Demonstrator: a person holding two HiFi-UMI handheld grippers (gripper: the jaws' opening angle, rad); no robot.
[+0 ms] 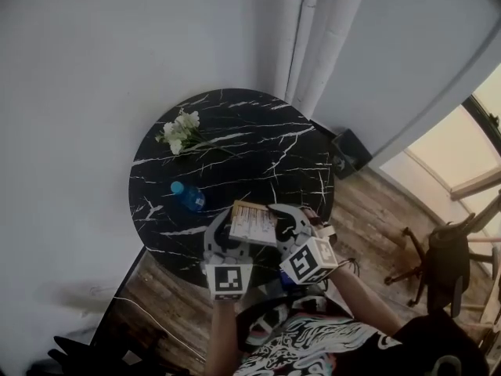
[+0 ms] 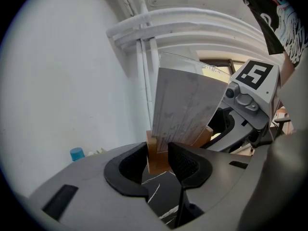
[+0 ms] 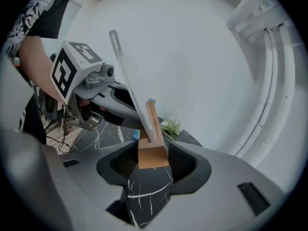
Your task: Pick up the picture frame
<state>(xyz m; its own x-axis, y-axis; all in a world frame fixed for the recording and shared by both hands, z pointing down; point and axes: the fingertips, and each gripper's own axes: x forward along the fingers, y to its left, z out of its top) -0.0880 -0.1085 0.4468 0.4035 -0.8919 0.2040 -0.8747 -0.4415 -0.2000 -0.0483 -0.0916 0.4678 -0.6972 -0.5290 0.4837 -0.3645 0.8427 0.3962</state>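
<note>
Two grippers, one frame, and both have a hold! The left gripper [image 1: 225,237] and the right gripper [image 1: 286,216] each take one end of the picture frame [image 1: 253,223], which sits over the near edge of the round black marble table [image 1: 235,155].

In the left gripper view the jaws are narrow, pinched on the wooden base [image 2: 156,155], with the printed sheet leaning up and away. The right gripper view shows the same: pads pressed to both sides of the wood block, the clear panel [image 3: 127,71] rising edge-on above it.

By my reading the grasp is done and the base looks just off the table, with marble showing underneath it in both gripper views. What's left is carrying it clear and keeping it level between the two hands. The white flowers [image 1: 180,131] at the table's far side and the blue bottle [image 1: 188,196] on its left lie well apart from the frame.
</note>
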